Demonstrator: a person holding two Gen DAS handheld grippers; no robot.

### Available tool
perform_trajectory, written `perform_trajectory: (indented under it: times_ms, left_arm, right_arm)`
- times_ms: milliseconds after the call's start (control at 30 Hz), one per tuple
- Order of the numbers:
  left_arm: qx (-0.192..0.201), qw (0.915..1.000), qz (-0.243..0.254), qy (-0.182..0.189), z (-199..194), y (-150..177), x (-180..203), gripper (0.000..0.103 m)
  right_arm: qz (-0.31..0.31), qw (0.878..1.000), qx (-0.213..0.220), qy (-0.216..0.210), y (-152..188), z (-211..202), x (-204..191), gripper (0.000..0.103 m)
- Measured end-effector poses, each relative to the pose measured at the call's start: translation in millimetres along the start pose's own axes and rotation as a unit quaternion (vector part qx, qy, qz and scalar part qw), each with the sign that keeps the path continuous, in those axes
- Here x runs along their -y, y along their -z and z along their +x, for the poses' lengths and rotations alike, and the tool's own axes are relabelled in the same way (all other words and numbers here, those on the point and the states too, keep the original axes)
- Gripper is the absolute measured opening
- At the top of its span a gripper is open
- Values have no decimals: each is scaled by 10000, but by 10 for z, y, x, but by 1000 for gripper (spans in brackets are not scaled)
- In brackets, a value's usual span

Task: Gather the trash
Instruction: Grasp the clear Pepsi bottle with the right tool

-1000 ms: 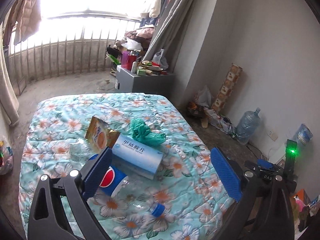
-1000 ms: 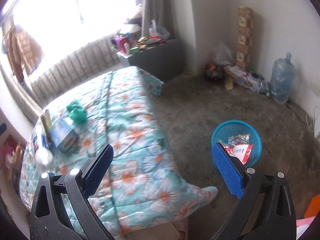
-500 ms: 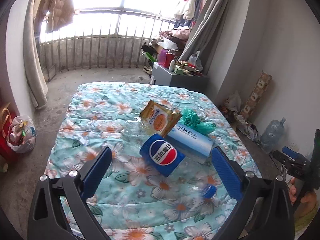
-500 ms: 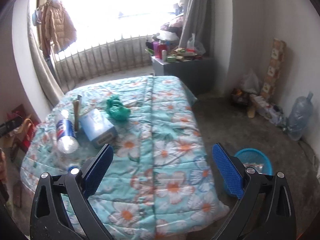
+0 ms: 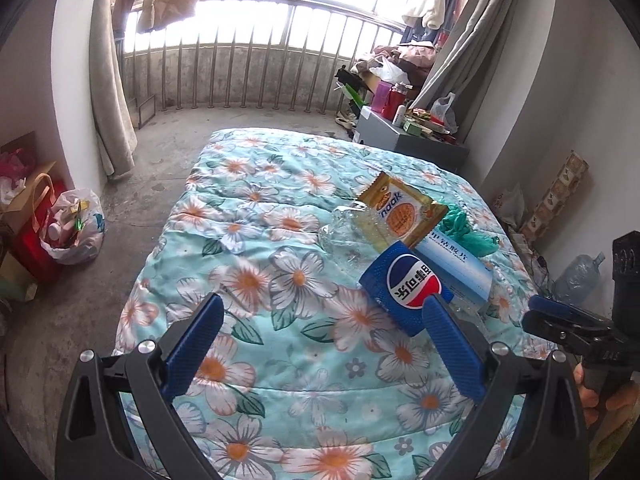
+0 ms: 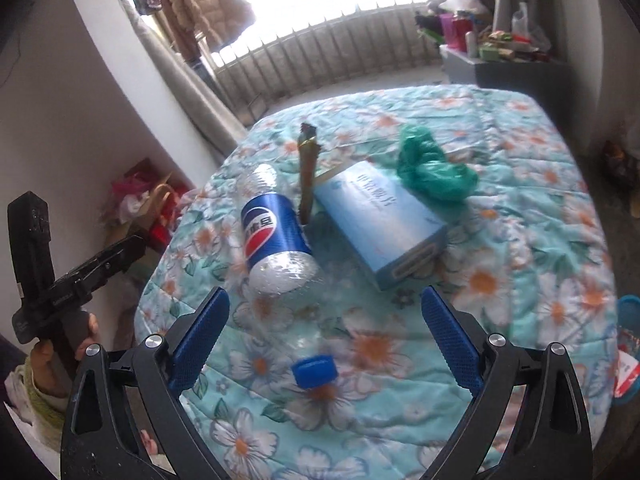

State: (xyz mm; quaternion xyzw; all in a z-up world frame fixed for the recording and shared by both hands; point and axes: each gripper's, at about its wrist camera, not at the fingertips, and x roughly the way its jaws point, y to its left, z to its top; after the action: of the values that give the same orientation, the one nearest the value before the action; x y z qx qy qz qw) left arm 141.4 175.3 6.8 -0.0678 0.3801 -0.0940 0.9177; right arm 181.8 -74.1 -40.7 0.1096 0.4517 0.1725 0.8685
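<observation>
On the floral quilt (image 5: pixel 256 280) lies a clear plastic Pepsi bottle (image 6: pixel 276 248) with a blue label and blue cap (image 6: pixel 314 370). Beside it rest a light blue box (image 6: pixel 380 216), a gold biscuit wrapper (image 5: pixel 400 212) and a crumpled green bag (image 6: pixel 432 168). My right gripper (image 6: pixel 322 332) is open just above the bottle's neck end, fingers on either side of it, not touching. My left gripper (image 5: pixel 320 344) is open over the quilt, its right finger close to the Pepsi label (image 5: pixel 408 284). The blue bin (image 6: pixel 628 344) peeks in at the right edge.
A grey cabinet (image 5: pixel 408 140) with clutter stands beyond the bed near the balcony railing. Bags (image 5: pixel 76 220) sit on the floor left of the bed. A water jug (image 5: pixel 580 276) stands by the right wall. Each view shows the other hand-held gripper at its edge.
Both grippers have swung left and come closer to the bed. The right one has come down over the bottle; the bin has slid almost out of its view. Jaws stayed open.
</observation>
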Motion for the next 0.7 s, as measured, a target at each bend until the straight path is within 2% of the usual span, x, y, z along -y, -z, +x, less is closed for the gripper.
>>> perform_trajectory:
  times_ms: [133, 267, 400, 567, 700]
  left_arm:
    - [2, 9999, -110, -99, -7, 5, -90, 97]
    - [15, 9998, -164, -145, -13, 8, -164, 97]
    - [26, 9997, -179, -163, -21, 15, -200, 97]
    - [101, 9997, -157, -131, -28, 3, -203, 97]
    - [138, 9998, -99, -37, 8, -24, -159, 97]
  right_arm:
    - [-208, 9988, -424, -109, -210, 415, -127, 84]
    - [-307, 9950, -903, -304, -283, 776, -224, 78]
    - [-397, 9902, -1291, -353, -275, 1008, -295, 64]
    - [-774, 9881, -1294, -299, -136, 886, -430, 62]
    - [-1081, 9842, -1379, -243, 137, 633, -433, 61]
